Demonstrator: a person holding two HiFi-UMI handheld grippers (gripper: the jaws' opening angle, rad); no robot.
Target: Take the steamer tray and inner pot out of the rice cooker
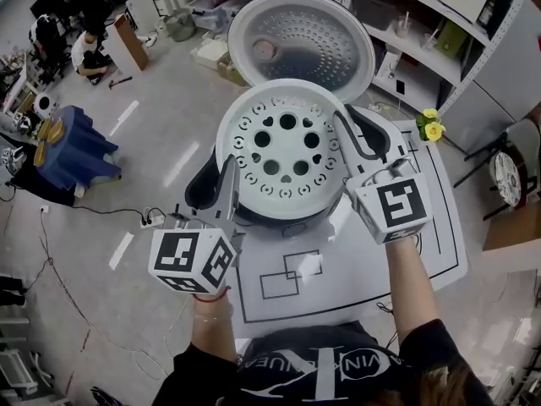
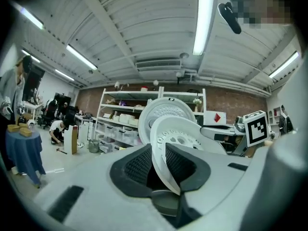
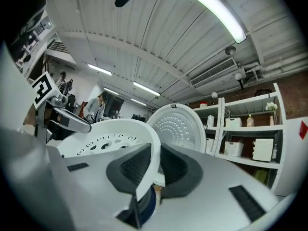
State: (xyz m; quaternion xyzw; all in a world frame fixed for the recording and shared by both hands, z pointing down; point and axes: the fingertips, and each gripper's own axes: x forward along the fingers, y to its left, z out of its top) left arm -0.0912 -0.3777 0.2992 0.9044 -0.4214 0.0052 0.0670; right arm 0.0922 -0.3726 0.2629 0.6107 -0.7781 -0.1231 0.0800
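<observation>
My left gripper point(image 1: 226, 172) and right gripper point(image 1: 348, 127) each clamp the steamer tray point(image 1: 283, 155) by its rim; it looks barely lifted off the rice cooker point(image 1: 201, 191), and the inner pot is yet to come out

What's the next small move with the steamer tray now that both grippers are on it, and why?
Probably raise the steamer tray straight up and level until it clears the rice cooker. The left gripper and right gripper are each shut on opposite sides of its rim, the lid stands open behind, and the tray sits directly over the cooker's mouth.
</observation>
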